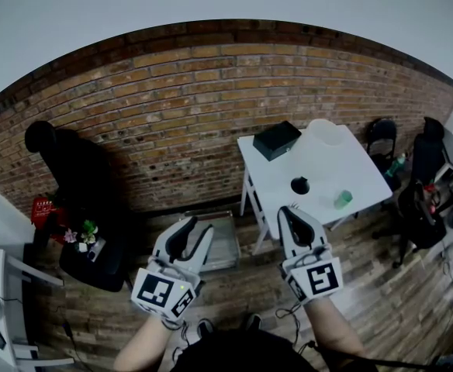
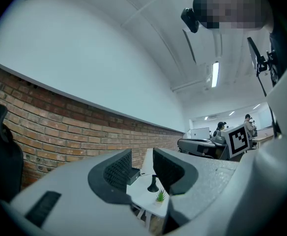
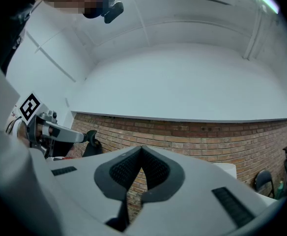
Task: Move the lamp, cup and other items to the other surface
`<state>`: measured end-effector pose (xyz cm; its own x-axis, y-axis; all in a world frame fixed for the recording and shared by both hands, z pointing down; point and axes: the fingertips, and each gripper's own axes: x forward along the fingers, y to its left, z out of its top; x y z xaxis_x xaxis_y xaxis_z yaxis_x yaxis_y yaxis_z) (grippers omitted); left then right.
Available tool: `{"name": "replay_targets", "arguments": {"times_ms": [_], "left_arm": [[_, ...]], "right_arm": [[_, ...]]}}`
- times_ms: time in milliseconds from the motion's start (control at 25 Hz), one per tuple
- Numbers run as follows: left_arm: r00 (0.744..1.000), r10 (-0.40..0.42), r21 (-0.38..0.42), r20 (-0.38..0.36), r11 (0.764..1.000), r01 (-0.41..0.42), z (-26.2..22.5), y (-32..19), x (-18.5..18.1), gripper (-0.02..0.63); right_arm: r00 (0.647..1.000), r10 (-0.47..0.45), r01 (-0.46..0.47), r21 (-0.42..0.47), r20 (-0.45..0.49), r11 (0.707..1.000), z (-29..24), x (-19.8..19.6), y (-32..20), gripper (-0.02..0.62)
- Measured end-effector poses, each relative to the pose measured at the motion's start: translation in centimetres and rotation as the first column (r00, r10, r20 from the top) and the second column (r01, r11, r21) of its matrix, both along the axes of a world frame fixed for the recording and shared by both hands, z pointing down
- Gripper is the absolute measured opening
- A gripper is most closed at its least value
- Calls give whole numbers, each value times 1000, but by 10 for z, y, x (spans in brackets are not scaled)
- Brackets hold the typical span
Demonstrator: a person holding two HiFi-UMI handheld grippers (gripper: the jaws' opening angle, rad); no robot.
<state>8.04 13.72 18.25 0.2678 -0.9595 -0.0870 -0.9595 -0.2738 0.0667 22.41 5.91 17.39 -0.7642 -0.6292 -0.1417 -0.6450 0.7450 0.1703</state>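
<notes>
Markers (image 1: 158, 291) of black squares cap both tools: left tool (image 1: 200, 227) slightly open, empty; right tool (image 1: 288, 210) closed, empty.

Office premises, identified by a brick wall (image 1: 211, 91), white table (image 1: 327, 169), black office chairs (image 1: 382, 138), rear desks (image 2: 197, 144) carrying a laptop (image 2: 200, 132), people (image 2: 221, 128) there, and ceiling strip lights (image 2: 215, 74).

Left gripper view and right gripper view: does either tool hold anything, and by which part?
Nothing is held: neither the left tool nor the right tool has anything between its jaws.
</notes>
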Motion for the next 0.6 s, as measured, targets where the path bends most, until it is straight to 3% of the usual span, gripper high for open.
{"name": "replay_targets", "arguments": {"times_ms": [600], "left_arm": [[999,-36,-10,-2,999,36,2,1,-22,131]], "right_arm": [[1000,-28,28,-10,-11,1000,6,-17,-1,3]]}}
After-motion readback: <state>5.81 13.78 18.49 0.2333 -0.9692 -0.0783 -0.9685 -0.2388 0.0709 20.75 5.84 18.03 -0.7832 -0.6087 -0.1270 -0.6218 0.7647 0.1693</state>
